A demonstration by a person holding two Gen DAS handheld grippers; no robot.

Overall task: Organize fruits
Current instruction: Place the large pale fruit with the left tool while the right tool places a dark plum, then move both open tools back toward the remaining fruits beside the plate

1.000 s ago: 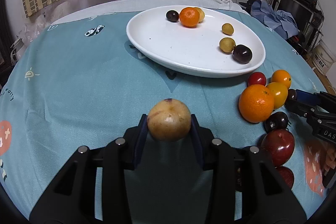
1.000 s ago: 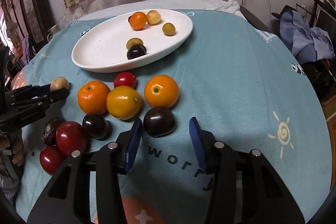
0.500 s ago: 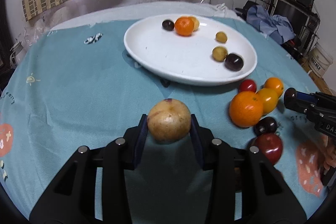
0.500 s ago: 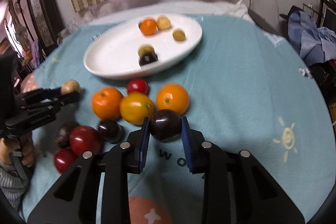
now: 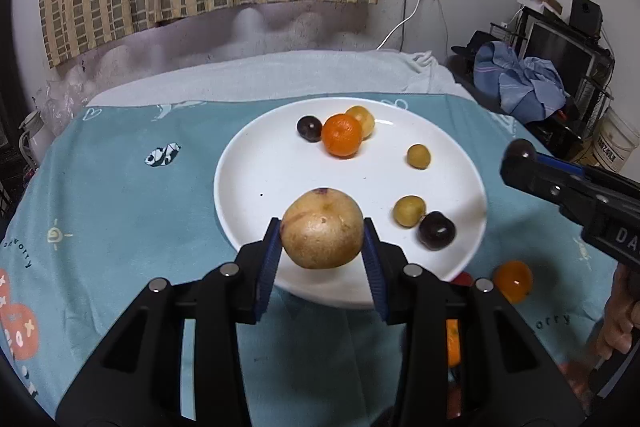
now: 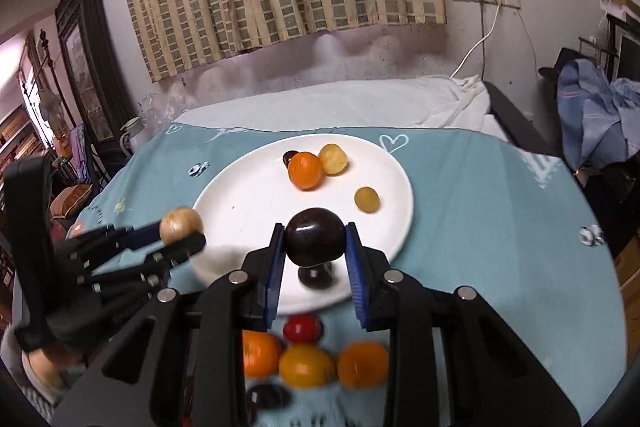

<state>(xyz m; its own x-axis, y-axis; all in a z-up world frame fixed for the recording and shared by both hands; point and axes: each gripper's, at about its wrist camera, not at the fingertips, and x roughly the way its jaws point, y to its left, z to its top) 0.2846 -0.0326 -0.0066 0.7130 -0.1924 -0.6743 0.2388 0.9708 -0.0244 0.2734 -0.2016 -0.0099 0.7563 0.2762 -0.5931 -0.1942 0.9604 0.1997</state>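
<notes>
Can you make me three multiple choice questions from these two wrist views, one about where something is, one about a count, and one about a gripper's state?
1. Where is the orange mandarin on the white plate?
A. at the plate's far side, touching a yellow fruit
B. alone at the near rim
C. off the plate on the cloth

2. How many fruits lie on the plate?
A. three
B. six
C. nine

3. What is the right gripper doing?
A. standing open over the plate
B. shut on a dark plum
C. shut on a red tomato

Answers:
1. A, it sits far from the cameras against the yellow fruit.
2. B, two dark, one orange and three yellowish show in the left wrist view.
3. B, its blue pads press both sides of the dark plum.
</notes>
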